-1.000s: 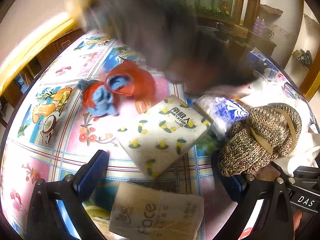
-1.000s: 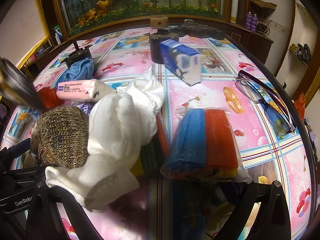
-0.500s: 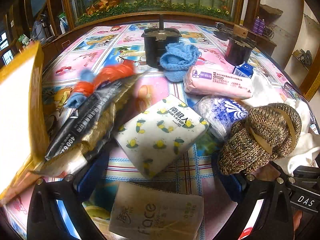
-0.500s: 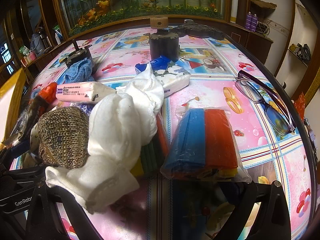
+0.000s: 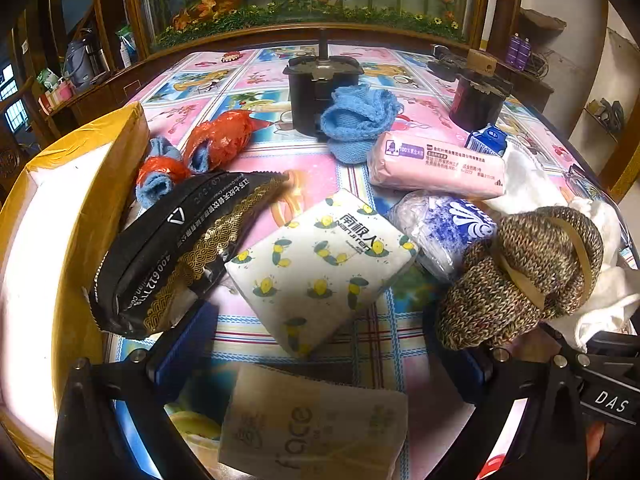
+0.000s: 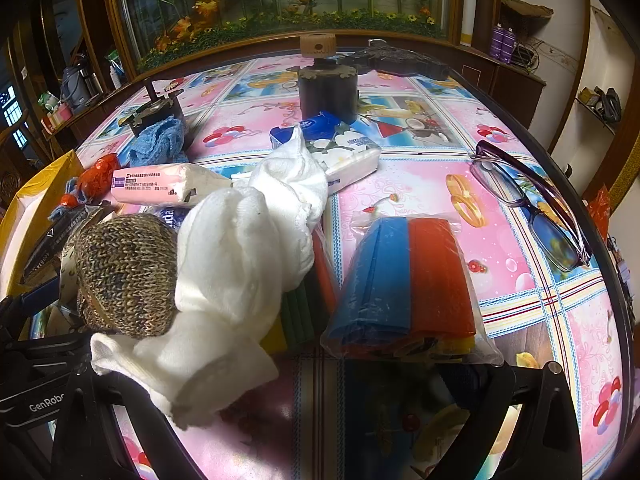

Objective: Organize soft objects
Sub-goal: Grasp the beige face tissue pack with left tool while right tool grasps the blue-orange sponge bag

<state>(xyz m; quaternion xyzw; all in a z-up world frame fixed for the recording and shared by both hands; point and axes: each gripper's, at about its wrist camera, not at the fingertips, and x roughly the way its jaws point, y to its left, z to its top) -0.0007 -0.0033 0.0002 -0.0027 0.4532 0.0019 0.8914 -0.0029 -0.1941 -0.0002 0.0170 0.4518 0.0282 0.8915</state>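
While my left gripper [image 5: 316, 344] and right gripper [image 6: 316, 396] hang with jaws wide, empty, lemon-print white tissue pack [image 5: 320, 268] lies left of brown knitted bundle [image 5: 520, 276]; risk: snagging bundle's loose knit.

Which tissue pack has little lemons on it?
The white tissue pack in the middle, printed with yellow lemons. The pink pack behind it and the beige pack in front are plain.

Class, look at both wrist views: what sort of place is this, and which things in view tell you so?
Probably a room in a home, at a dining table. Clues: the cartoon-print oilcloth covering the table, the wood-framed panel with artificial flowers behind it, and household clutter such as the eyeglasses and the lemon-print tissue pack.
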